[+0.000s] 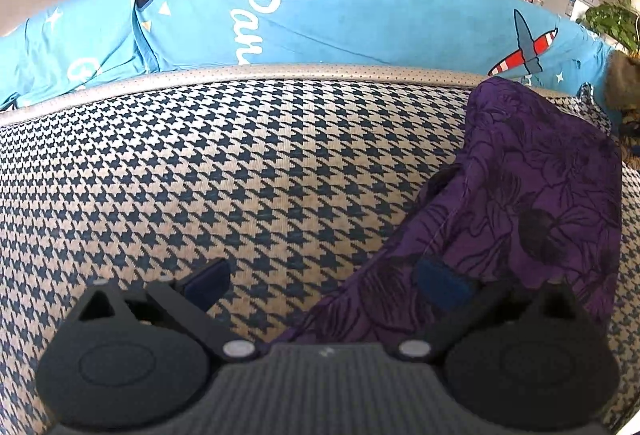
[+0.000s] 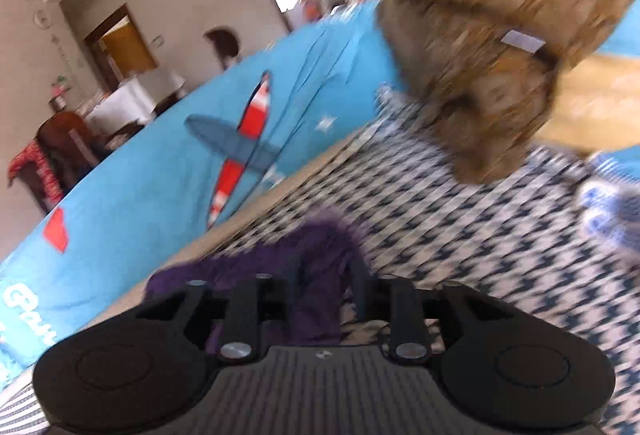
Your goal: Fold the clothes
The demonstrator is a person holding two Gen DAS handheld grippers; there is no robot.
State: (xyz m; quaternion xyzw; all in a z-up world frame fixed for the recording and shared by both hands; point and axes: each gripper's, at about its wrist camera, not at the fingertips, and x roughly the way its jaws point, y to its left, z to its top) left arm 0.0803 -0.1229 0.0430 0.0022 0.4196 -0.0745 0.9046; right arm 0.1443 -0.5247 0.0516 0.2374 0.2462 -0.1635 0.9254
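Between the left gripper's wide-spread blue pads, a purple floral garment trails across the houndstooth sofa seat. Only the blurred right-wrist view shows a brown furry garment ahead — right gripper narrowly parted, purple cloth between its fingers, grip uncertain.

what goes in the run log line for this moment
stage: folding | left gripper: open, over purple garment edge | right gripper: purple cloth between jaws, grip unclear

Ahead of the matt black plastic left gripper, woven houndstooth upholstery; right, thin purple printed cloth; beyond, seemingly shaggy brown fur.
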